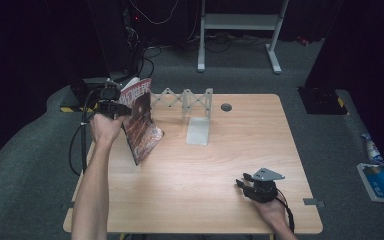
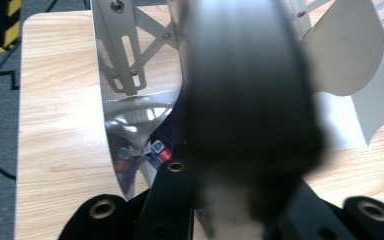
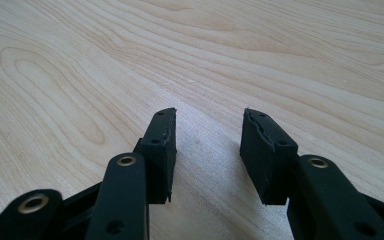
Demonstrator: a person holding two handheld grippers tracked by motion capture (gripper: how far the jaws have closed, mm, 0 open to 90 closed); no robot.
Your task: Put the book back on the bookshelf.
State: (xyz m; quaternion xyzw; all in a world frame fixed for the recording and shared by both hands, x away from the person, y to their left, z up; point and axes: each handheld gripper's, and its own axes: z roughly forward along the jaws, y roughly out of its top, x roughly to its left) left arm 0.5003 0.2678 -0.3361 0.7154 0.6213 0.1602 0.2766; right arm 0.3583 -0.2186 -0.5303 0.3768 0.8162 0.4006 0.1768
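Observation:
A magazine [image 1: 141,122] with a dark red cover stands tilted on its lower edge at the left of the wooden table [image 1: 205,195]. My left gripper [image 1: 117,107] is shut on its upper left edge. In the left gripper view the magazine [image 2: 250,100] is a dark blur rising between the jaws of the left gripper [image 2: 235,197]. Just right of it stands a grey metal folding book rack [image 1: 190,102], whose shiny plate [image 2: 125,60] mirrors the cover. My right gripper [image 1: 244,181] rests on the table near the front right, open, with bare wood between the right gripper's [image 3: 207,145] pads.
A round cable hole [image 1: 226,107] lies in the table behind the rack. Black cables [image 1: 80,145] hang off the left edge. A white desk frame [image 1: 240,22] stands on the carpet beyond, and blue items [image 1: 380,180] lie on the floor at right.

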